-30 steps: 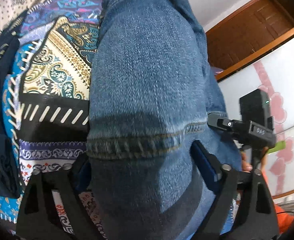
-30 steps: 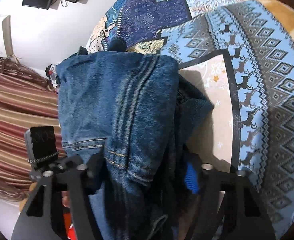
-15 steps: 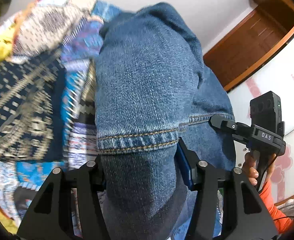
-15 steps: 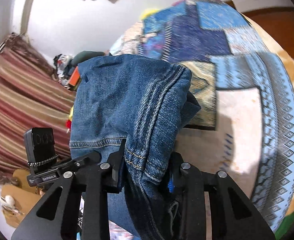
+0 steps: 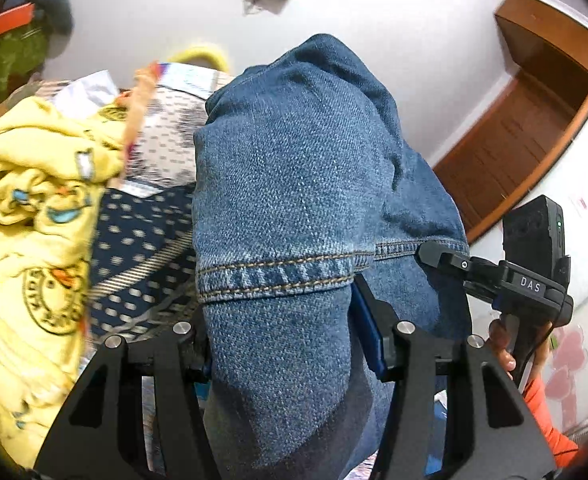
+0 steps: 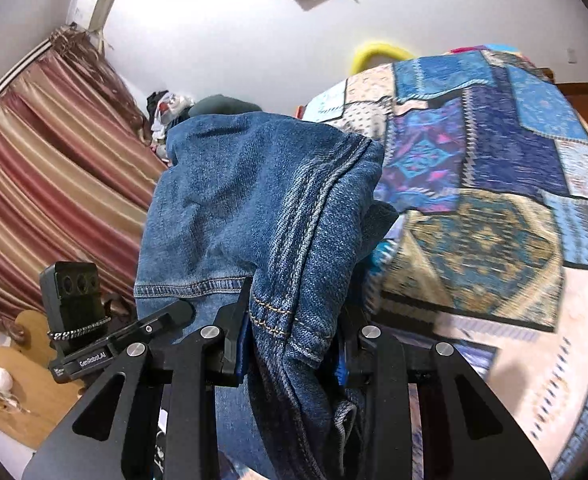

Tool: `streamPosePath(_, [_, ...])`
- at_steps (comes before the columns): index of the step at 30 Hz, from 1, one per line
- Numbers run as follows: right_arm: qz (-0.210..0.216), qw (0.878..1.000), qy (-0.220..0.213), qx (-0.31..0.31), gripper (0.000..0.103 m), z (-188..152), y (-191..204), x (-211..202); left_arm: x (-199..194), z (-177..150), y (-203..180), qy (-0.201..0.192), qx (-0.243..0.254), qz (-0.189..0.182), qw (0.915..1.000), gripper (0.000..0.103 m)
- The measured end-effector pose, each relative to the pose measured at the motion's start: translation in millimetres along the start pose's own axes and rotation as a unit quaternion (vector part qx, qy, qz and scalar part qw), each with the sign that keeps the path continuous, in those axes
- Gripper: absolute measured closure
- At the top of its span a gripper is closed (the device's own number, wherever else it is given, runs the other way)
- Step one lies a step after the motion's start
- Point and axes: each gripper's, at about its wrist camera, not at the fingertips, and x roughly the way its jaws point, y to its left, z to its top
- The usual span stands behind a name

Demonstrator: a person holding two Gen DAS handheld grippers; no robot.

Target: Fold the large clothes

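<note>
To the left of the left gripper (image 5: 282, 344) lies a crumpled yellow printed garment (image 5: 34, 216); its lettering is too blurred to read. The gripper's jaws pinch a thick fold of the blue denim jeans (image 5: 294, 200), which drape up over them and block the view ahead. To its right, the right gripper (image 5: 437, 254) carries the label "DAS". In the right wrist view, the left gripper (image 6: 182, 310) at the left reads "GenRobot.AI"; the right gripper (image 6: 294, 344) clamps the jeans' (image 6: 254, 200) seamed edge. A patchwork blue bedspread (image 6: 493, 160) spreads rightward.
</note>
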Motion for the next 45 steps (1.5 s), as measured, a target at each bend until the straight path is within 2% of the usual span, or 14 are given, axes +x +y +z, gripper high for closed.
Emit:
streamPosePath(3, [-0.002, 1.0, 0.017, 0.005, 0.074, 7, -2, 40, 8, 9, 41, -0.001, -0.022, 0.01, 0.9997, 0.048])
streamPosePath(7, [-0.01, 0.999, 0.041, 0.014, 0.074, 12, -14, 94, 39, 13, 99, 0.013, -0.065, 0.026, 0.9975, 0.048])
streamPosePath(10, [-0.034, 0.997, 0.067, 0.025, 0.074, 5, -36, 144, 74, 6, 139, 0.041, -0.097, 0.054, 0.9929, 0.047])
streamPosePath(12, [-0.056, 0.996, 0.063, 0.025, 0.073, -6, -45, 163, 99, -5, 164, 0.064, -0.112, 0.069, 0.9892, 0.041])
streamPosePath(14, [-0.077, 0.996, 0.047, 0.01, 0.065, -13, -46, 168, 104, -14, 173, 0.047, -0.114, 0.065, 0.9902, 0.031])
streamPosePath(16, [-0.1, 0.994, 0.041, -0.002, 0.058, -17, -46, 167, 100, -18, 176, 0.042, -0.117, 0.056, 0.9907, 0.028])
streamPosePath(19, [-0.11, 0.993, 0.048, -0.014, 0.05, -20, -42, 160, 92, -24, 171, 0.044, -0.096, 0.078, 0.9914, 0.022])
streamPosePath(24, [-0.14, 0.989, 0.046, -0.028, 0.034, -41, -37, 142, 70, -45, 150, 0.041, -0.056, 0.118, 0.9907, 0.02])
streamPosePath(28, [-0.144, 0.987, 0.057, -0.042, 0.033, -56, -32, 131, 51, -67, 131, 0.038, -0.022, 0.154, 0.9871, 0.018])
streamPosePath(31, [-0.153, 0.985, 0.054, -0.052, 0.033, -68, -24, 112, 35, -85, 117, 0.057, 0.004, 0.186, 0.9809, 0.018])
streamPosePath(35, [-0.164, 0.982, 0.047, -0.08, 0.033, -78, -4, 82, 7, -98, 97, 0.051, 0.023, 0.219, 0.9741, 0.019])
streamPosePath(38, [-0.16, 0.98, 0.01, -0.116, 0.033, -73, 27, 46, -30, -97, 65, 0.012, 0.039, 0.229, 0.9727, 0.019])
streamPosePath(41, [-0.143, 0.979, -0.037, -0.143, 0.033, -71, 58, 5, -71, -89, 25, -0.047, 0.064, 0.238, 0.9681, 0.019])
streamPosePath(45, [-0.117, 0.97, -0.11, -0.183, 0.033, -78, 104, -55, -127, -85, -31, -0.128, 0.094, 0.224, 0.9616, 0.019])
